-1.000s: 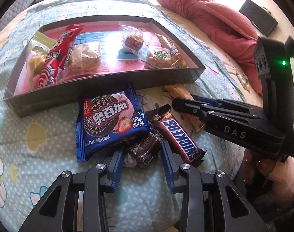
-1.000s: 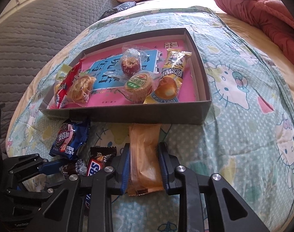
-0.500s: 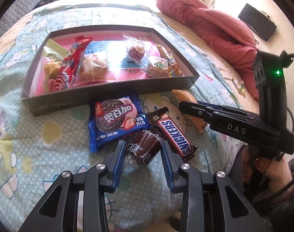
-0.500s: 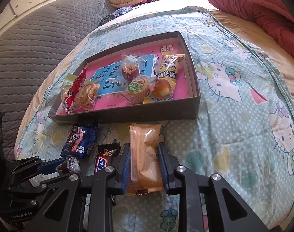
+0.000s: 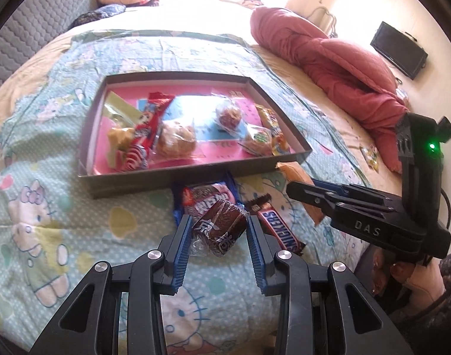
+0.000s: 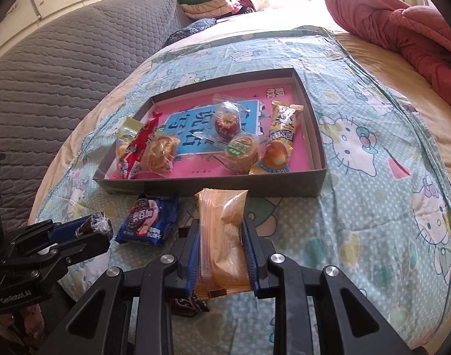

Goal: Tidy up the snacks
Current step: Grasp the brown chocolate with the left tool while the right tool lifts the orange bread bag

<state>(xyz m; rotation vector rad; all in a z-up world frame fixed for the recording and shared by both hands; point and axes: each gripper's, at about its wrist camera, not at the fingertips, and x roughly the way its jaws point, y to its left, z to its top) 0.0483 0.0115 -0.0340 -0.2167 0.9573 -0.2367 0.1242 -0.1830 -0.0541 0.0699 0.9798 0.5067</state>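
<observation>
Both claws clamp snacks above the bedspread, in front of the box.

The left gripper pinches a brown, clear-wrapped cake; the right gripper grips a long orange packet pointing at the box. The grey box with a pink floor holds several wrapped snacks. Between box wall and claws lie a blue cookie pack and a chocolate bar.

Right gripper clamps an orange snack packet above the bed, just before the box. Blue cookie pack lies left.
</observation>
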